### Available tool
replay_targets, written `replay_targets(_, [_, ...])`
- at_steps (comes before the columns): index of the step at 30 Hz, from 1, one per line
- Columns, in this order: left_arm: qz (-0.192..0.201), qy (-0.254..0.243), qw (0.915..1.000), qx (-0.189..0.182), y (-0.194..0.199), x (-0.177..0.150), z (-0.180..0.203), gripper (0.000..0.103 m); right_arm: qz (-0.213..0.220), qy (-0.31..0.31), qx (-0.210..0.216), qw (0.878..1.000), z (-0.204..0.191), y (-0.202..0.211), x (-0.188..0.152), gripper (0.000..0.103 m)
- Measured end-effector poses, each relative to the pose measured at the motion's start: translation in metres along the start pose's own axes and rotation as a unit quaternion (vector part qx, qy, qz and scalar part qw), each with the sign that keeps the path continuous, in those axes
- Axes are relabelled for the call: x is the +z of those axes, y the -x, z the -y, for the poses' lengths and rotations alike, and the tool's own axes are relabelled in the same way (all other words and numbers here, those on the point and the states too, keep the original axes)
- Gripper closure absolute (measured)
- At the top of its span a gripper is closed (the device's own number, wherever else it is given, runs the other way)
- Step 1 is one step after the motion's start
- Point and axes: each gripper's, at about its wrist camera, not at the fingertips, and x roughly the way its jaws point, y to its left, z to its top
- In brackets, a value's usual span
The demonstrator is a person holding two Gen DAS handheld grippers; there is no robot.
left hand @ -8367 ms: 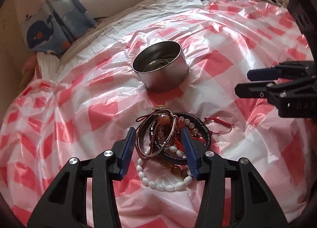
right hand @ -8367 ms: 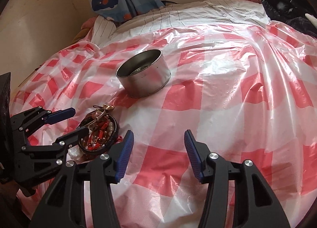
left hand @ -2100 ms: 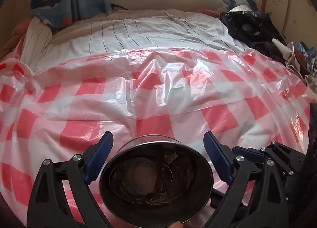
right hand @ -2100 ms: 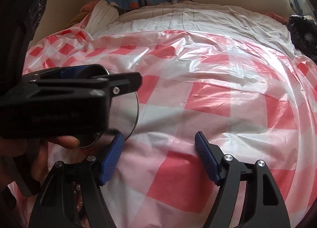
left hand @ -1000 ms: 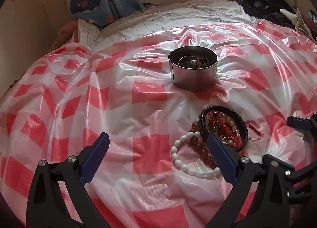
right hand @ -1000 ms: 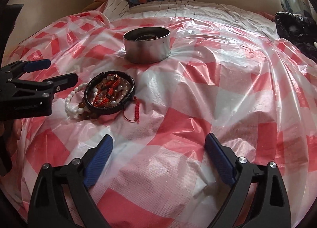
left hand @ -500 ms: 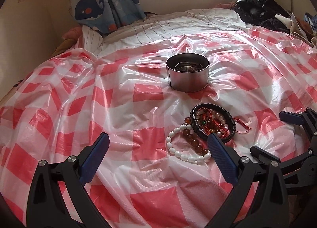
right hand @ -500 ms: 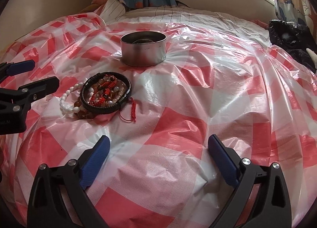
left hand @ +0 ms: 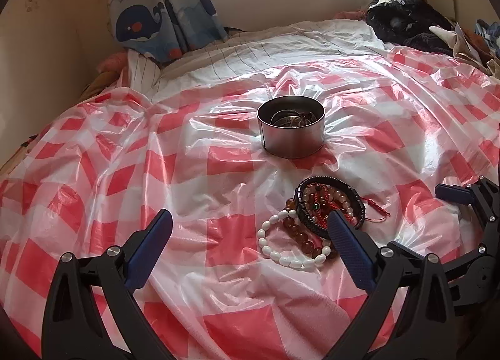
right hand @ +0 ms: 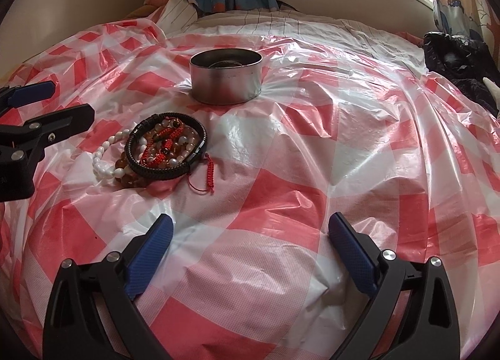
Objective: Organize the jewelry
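A round metal tin (left hand: 291,130) (right hand: 226,81) stands on the red-and-white checked plastic sheet, with metal bangles lying inside it. In front of it lies a pile of bracelets (left hand: 315,219) (right hand: 162,149): a black braided band, a white bead string, amber beads and a red cord. My left gripper (left hand: 247,235) hangs open above the sheet, its right finger just in front of the pile. Open and empty too, my right gripper (right hand: 248,236) sits to the right of the pile, well back from it. Each gripper shows in the other's view at the frame edge.
The plastic sheet (left hand: 218,172) covers a bed with a striped white sheet (left hand: 265,44) behind. A whale-print curtain (left hand: 162,7) hangs at the back left under a window. Dark clothes (left hand: 406,22) are heaped at the back right. A wall runs along the left.
Both grippers have drawn back and up from the tin, which stands on the sheet with bangles in it. The pile holds fewer bracelets than 8.4 s ago.
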Motion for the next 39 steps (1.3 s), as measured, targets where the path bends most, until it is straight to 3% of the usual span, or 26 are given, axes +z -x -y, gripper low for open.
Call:
replay_targets(5, [-0.013,0.005,0.9999,-0.008,-0.005,-0.001,-0.001,0.008,0.000,-0.001,0.000,1.000,0.000,0.000,0.000,0.008])
replay_targets(9, [-0.052,0.058,0.9961,-0.042,-0.021,-0.006,-0.024,0.008,0.017,-0.019,0.022,0.999,0.006,0.008,0.002,0.008])
replay_targets(12, [-0.047,0.103,0.9925,-0.044,-0.021,-0.007,-0.049,0.008,0.047,-0.029,0.035,0.998,0.009,0.020,0.011,0.008])
replay_targets(14, [-0.038,0.123,0.9903,-0.052,-0.018,-0.007,-0.062,0.008,0.044,-0.016,0.033,0.998,0.007,0.018,0.018,0.010])
replay_targets(18, [-0.020,0.141,0.9844,-0.103,-0.018,-0.003,-0.064,0.008,0.016,-0.011,0.050,0.999,0.006,0.005,0.033,0.043])
replay_targets(20, [-0.016,0.114,0.9843,-0.134,-0.022,0.004,-0.046,0.008,0.011,-0.018,0.051,0.998,0.009,0.001,0.037,0.046])
replay_targets(22, [-0.017,0.061,0.9891,-0.133,-0.031,0.014,-0.019,0.010,0.014,-0.036,0.055,0.998,0.015,0.002,0.037,0.046])
replay_targets(23, [-0.024,0.038,0.9901,-0.133,-0.040,0.018,-0.007,0.014,0.015,-0.041,0.057,0.997,0.017,0.002,0.036,0.046])
replay_targets(25, [-0.047,0.021,0.9888,-0.140,-0.056,0.022,0.009,0.035,0.014,-0.050,0.053,0.997,0.023,0.002,0.034,0.046])
replay_targets(26, [-0.056,0.019,0.9881,-0.142,-0.063,0.022,0.014,0.041,0.013,-0.055,0.053,0.997,0.026,0.002,0.033,0.046])
replay_targets(28, [-0.076,0.020,0.9862,-0.145,-0.075,0.019,0.019,0.064,0.009,-0.072,0.054,0.996,0.033,0.000,0.031,0.043])
replay_targets(29, [-0.084,0.020,0.9858,-0.144,-0.080,0.017,0.020,0.069,0.008,-0.078,0.055,0.995,0.035,-0.002,0.031,0.043])
replay_targets(31, [-0.088,0.023,0.9859,-0.141,-0.084,0.015,0.018,0.091,0.003,-0.089,0.062,0.994,0.038,-0.005,0.030,0.041])
replay_targets(34, [-0.090,0.046,0.9833,-0.152,-0.082,0.017,0.009,0.094,0.003,-0.088,0.064,0.994,0.036,-0.006,0.028,0.041])
replay_targets(39, [-0.078,0.140,0.9613,-0.224,-0.073,0.020,-0.024,0.095,0.013,-0.067,0.066,0.995,0.027,-0.002,0.028,0.041])
